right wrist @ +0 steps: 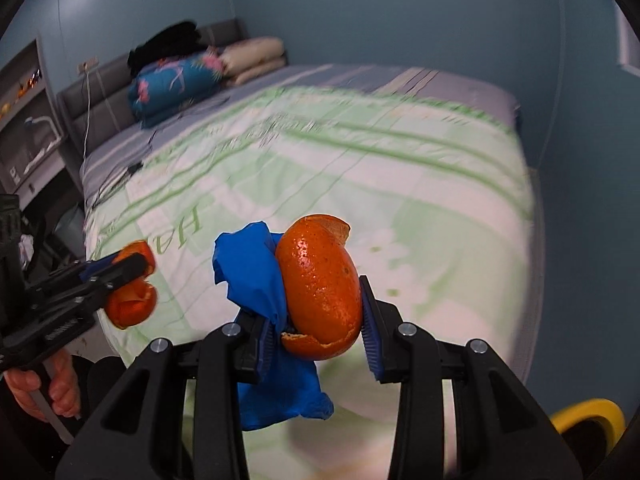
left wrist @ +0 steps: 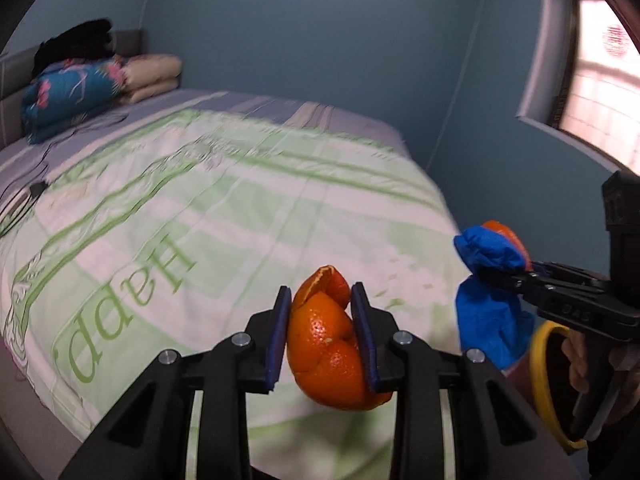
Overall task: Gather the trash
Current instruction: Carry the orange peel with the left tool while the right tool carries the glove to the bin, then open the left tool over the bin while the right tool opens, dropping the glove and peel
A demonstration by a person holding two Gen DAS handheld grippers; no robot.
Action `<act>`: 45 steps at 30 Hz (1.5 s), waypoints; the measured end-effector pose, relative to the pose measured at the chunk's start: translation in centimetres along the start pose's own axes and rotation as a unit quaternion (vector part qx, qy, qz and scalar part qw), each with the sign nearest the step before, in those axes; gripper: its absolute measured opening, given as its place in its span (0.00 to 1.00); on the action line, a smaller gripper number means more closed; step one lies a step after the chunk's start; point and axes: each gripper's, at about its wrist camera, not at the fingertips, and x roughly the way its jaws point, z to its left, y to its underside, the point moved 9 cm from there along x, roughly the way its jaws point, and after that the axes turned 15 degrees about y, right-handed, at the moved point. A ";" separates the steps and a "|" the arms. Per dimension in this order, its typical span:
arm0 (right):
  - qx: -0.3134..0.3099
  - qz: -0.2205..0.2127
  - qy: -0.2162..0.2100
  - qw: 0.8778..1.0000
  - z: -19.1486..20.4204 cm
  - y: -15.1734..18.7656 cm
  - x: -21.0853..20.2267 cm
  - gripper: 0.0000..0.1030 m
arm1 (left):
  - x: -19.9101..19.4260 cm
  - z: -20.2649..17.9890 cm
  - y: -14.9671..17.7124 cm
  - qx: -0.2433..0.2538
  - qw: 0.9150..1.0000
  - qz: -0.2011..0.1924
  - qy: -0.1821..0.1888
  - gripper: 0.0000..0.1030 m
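My left gripper [left wrist: 322, 322] is shut on a curled orange peel [left wrist: 326, 344] and holds it in the air over the bed's near edge. It also shows at the left of the right wrist view [right wrist: 120, 276], with its peel [right wrist: 132, 306]. My right gripper [right wrist: 320, 334] is shut on another orange peel [right wrist: 320, 284] together with a crumpled blue glove [right wrist: 256, 280]. In the left wrist view the right gripper [left wrist: 516, 270] is at the right with the blue glove [left wrist: 488, 280] hanging from it.
A bed with a green-and-white cover [left wrist: 240, 208] fills both views. Folded blankets [left wrist: 80, 88] lie at its head. A yellow-rimmed bin [right wrist: 588, 416] stands low at the right, also in the left wrist view [left wrist: 540, 360]. Blue walls and a window [left wrist: 600, 80] lie beyond.
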 end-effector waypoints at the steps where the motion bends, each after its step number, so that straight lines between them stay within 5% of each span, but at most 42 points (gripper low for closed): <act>1: 0.008 -0.008 0.007 1.000 -1.2 0.0 -1.1 0.34 | -0.4 -1.1 -0.3 0.009 1.000 -0.005 0.008 0.28; 13: 0.068 -0.097 0.082 0.990 -11.6 1.0 -12.6 0.34 | -6.0 -17.1 -3.0 0.125 0.985 -0.064 0.099 0.28; 23: 0.113 -0.112 0.157 0.975 -19.0 4.8 -17.2 0.34 | -6.0 -25.5 -2.1 0.189 0.971 -0.057 0.133 0.28; 30: 0.148 -0.074 0.209 0.964 -23.4 8.0 -16.5 0.35 | -1.9 -30.1 0.2 0.209 0.963 -0.013 0.168 0.28; 41: 0.187 0.028 0.221 0.957 -26.8 13.8 -11.9 0.37 | 8.9 -33.2 6.7 0.172 0.950 0.119 0.233 0.28; 45: 0.182 0.048 0.223 0.956 -26.9 14.9 -11.1 0.45 | 10.9 -33.0 8.2 0.141 0.947 0.152 0.246 0.29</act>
